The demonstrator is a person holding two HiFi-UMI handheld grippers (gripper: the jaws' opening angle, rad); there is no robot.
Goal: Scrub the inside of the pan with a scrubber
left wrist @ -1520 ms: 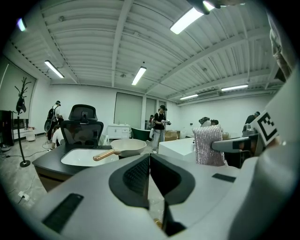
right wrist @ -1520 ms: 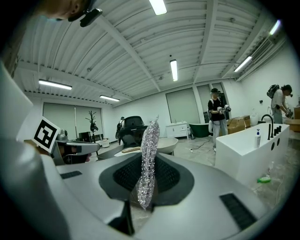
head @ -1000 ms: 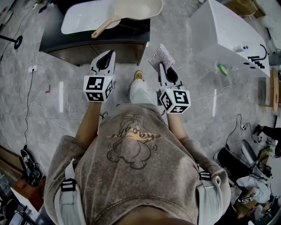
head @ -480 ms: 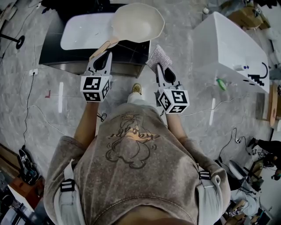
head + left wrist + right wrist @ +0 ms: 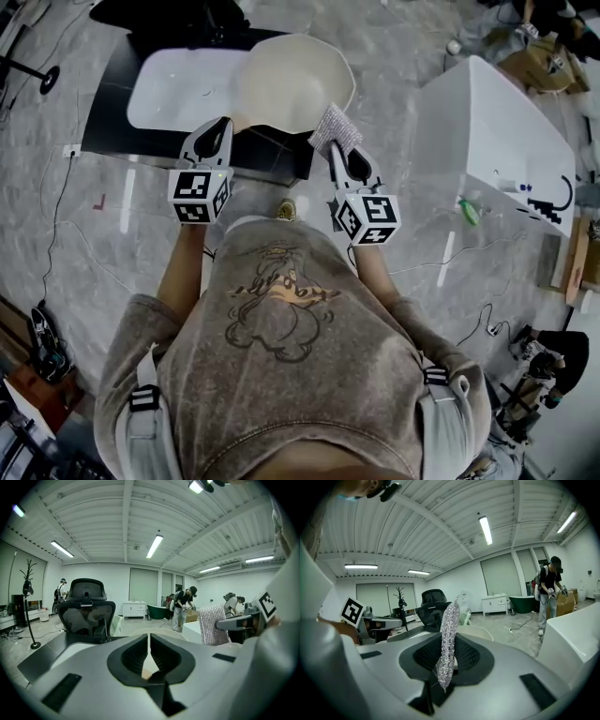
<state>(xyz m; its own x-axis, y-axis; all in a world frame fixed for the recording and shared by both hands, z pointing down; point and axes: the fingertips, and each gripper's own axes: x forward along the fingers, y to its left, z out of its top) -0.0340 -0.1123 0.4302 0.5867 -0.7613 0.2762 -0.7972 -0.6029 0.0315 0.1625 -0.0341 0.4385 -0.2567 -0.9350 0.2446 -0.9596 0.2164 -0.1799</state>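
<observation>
Tools now nearer pan; left tool grips handle, right tool clamps scrubber.

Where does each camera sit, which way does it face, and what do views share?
Head view: on the person's head, facing steeply down; shows torso, forearms, left gripper, right gripper, pan.
Left gripper view: on the left gripper, facing along its shut jaws, pan handle between, chair beyond.
Right gripper view: on the right gripper, facing along jaws clamping the scrubber.
Shared: each gripper view shows the other gripper.
</observation>
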